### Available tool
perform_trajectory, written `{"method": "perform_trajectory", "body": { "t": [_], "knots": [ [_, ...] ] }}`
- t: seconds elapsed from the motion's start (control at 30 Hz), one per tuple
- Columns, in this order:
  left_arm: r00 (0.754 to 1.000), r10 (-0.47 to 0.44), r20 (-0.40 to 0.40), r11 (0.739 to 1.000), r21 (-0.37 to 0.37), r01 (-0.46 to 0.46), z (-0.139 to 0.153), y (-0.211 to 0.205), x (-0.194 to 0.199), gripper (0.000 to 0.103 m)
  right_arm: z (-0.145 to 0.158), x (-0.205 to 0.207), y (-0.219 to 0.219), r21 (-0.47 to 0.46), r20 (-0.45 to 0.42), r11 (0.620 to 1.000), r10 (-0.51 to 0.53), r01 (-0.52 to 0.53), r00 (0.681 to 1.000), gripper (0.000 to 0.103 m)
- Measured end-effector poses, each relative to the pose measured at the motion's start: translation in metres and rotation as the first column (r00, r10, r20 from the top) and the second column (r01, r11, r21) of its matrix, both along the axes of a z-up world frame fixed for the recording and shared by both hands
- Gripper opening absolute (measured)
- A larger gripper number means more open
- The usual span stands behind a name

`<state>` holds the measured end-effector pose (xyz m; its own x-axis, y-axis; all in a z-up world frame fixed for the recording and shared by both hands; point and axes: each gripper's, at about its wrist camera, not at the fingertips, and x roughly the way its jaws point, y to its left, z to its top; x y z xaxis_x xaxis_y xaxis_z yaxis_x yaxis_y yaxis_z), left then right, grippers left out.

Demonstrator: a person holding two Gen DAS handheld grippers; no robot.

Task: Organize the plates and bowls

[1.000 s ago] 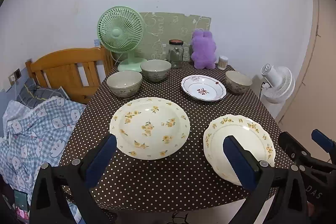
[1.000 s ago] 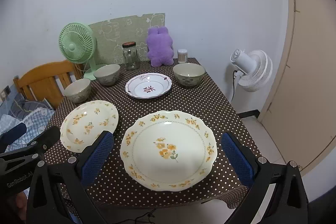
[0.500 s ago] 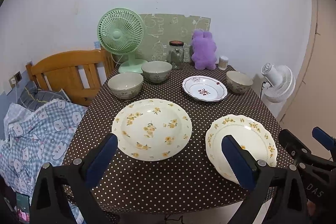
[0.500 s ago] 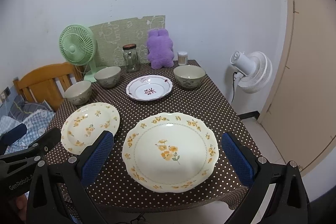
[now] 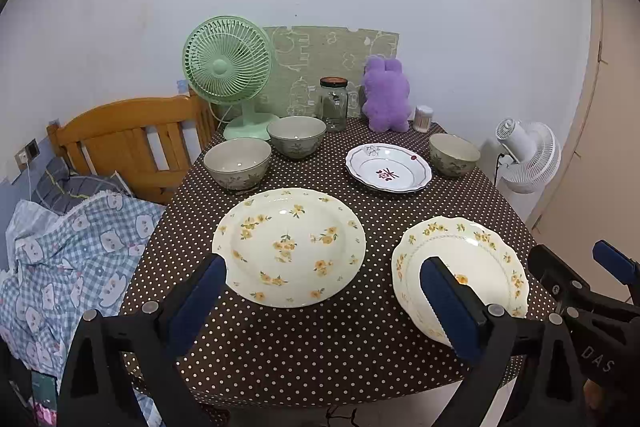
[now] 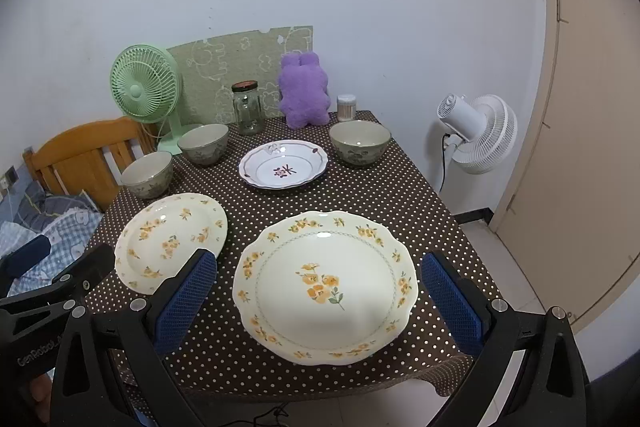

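A round cream plate with yellow flowers (image 5: 290, 245) (image 6: 170, 239) lies front left on the dotted brown tablecloth (image 5: 320, 347). A scalloped cream plate (image 5: 460, 267) (image 6: 324, 285) lies front right. Behind them sit a white plate with a red motif (image 5: 388, 173) (image 6: 284, 169) and three grey-green bowls: (image 5: 237, 163), (image 5: 296, 141), (image 5: 454, 154). My left gripper (image 5: 324, 303) hovers open over the table's near edge, in front of the round plate. My right gripper (image 6: 320, 303) hovers open, its blue pads (image 6: 188, 295) flanking the scalloped plate without touching it. Both hold nothing.
Along the back wall stand a green desk fan (image 5: 228, 67), a glass jar (image 5: 334, 103), a purple plush toy (image 5: 386, 95) and a small toothpick pot (image 5: 423, 117). A wooden bed frame (image 5: 120, 143) with checked bedding (image 5: 68, 251) lies left. A white fan (image 6: 476, 133) stands right.
Both grippers have drawn back and risen slightly from the table, so the plates appear a little farther away. Nothing on the table moved.
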<state>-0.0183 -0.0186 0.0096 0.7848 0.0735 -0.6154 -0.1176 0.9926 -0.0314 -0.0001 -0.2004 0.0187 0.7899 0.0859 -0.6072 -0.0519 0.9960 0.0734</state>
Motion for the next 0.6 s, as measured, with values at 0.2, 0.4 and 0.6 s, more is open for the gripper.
{"method": "perform_trajectory", "body": {
  "t": [0.2, 0.4, 0.6],
  "knots": [
    [1.000, -0.003, -0.002, 1.000, 0.000, 0.003, -0.0004, -0.0001, -0.0007, 0.097, -0.0004, 0.0003, 0.0001, 0.000, -0.001, 1.000, -0.004, 0.004, 1.000, 0.103],
    [1.000, -0.005, -0.005, 1.000, -0.001, 0.005, -0.0011, 0.0005, 0.0005, 0.097, -0.0008, 0.0019, 0.0010, 0.001, -0.005, 1.000, -0.004, 0.004, 1.000, 0.103],
    [1.000, -0.007, -0.006, 1.000, -0.001, 0.007, -0.0015, 0.0003, 0.0009, 0.096, -0.0020, 0.0025, 0.0014, 0.001, -0.008, 1.000, -0.002, 0.002, 1.000, 0.103]
  ]
}}
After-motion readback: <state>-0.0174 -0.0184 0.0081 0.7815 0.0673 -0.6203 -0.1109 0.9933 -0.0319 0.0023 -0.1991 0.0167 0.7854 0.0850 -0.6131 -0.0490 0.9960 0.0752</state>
